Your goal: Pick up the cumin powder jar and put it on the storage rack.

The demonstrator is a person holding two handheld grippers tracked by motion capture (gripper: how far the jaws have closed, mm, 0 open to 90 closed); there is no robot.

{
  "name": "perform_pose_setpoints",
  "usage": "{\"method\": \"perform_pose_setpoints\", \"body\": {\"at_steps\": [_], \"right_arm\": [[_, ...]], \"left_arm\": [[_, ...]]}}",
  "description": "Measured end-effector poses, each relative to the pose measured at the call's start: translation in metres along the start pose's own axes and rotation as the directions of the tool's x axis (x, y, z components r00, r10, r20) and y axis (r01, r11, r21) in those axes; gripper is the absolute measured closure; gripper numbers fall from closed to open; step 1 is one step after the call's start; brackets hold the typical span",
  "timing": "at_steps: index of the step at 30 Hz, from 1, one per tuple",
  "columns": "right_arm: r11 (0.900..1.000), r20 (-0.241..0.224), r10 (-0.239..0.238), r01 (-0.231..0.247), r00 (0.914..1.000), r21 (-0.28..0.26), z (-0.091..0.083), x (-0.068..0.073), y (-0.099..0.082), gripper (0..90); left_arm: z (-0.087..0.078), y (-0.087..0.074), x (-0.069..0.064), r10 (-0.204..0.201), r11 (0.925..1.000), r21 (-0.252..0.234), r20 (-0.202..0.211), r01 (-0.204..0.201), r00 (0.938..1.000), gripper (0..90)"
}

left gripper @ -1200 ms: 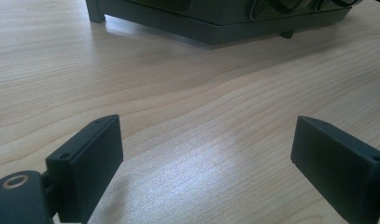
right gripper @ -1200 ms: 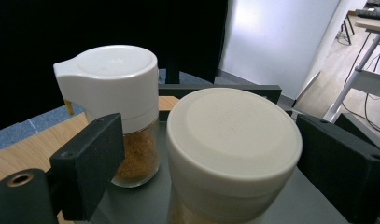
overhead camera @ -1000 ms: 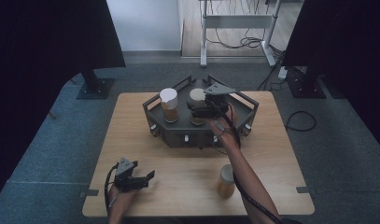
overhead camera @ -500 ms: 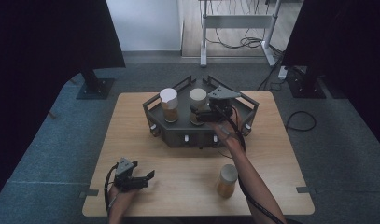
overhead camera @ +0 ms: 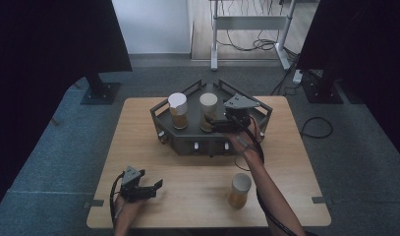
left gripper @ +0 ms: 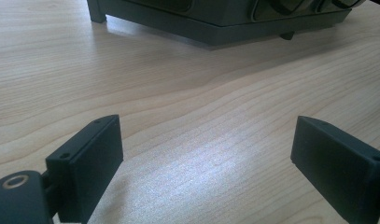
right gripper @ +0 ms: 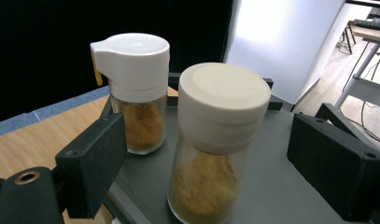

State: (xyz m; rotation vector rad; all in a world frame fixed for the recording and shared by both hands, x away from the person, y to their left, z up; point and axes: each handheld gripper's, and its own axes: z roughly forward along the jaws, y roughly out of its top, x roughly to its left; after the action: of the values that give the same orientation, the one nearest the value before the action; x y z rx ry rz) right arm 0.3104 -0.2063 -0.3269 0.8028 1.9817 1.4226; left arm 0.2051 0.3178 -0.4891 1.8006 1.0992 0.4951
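Wooden worktop [overhead camera: 148, 147] carries a dark grey angular tray [overhead camera: 187, 140] at its far middle. 2 spice jars stand upright in the tray. The cream-lidded jar [overhead camera: 208, 112] sits to the right of the white-capped jar [overhead camera: 178, 110], close beside it but apart.

Compared with 1 second ago, the right tool [overhead camera: 218, 123] has drawn back from the cream-lidded jar toward the tray's right side. The jar's lid, partly covered by the tool before, is now fully clear in the high view. Both jars stand where they stood. The right tool's jaws have just been closing slightly, yet they are apart. In the right gripper view the cream-lidded jar [right gripper: 215, 140] stands between and just ahead of the jaws, with gaps on both sides and no contact. The white-capped jar [right gripper: 134, 91] is behind it to the left.

The left tool [overhead camera: 156, 187] lies at the near left of the worktop as before. Its jaws are wide apart over bare wood [left gripper: 201, 116] in the left gripper view, well away from the tray.

A 3rd jar [overhead camera: 239, 190], with a pale lid and amber contents, stands alone on the near right of the worktop, just beside the person's right forearm.
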Motion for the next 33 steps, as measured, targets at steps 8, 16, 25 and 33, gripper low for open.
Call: {"method": "perform_pose_setpoints", "body": {"at_steps": [8, 16, 25, 33], "right_arm": [[1.0000, -0.002, -0.001, 0.001, 1.0000, -0.003, -0.013, -0.001, -0.004, 11.5], [1.0000, -0.006, -0.004, 0.004, 1.0000, -0.002, -0.022, 0.000, -0.008, 11.5], [0.9999, -0.008, -0.011, 0.011, 0.9999, -0.008, -0.034, 0.001, -0.012, 11.7], [0.9999, -0.010, -0.011, 0.011, 0.9999, -0.003, -0.045, 0.000, -0.019, 11.8]], "left_arm": [[0.000, 0.000, 0.000, 0.001, 1.0000, 0.001, 0.000, -0.001, 1.0000, 8.5], [0.000, 0.000, 0.000, 0.001, 1.0000, 0.001, 0.000, -0.001, 1.0000, 8.5], [0.000, 0.001, 0.000, 0.004, 1.0000, 0.003, -0.001, -0.004, 1.0000, 8.5], [0.000, 0.001, 0.000, 0.001, 1.0000, 0.004, -0.001, -0.001, 1.0000, 8.5]]}}
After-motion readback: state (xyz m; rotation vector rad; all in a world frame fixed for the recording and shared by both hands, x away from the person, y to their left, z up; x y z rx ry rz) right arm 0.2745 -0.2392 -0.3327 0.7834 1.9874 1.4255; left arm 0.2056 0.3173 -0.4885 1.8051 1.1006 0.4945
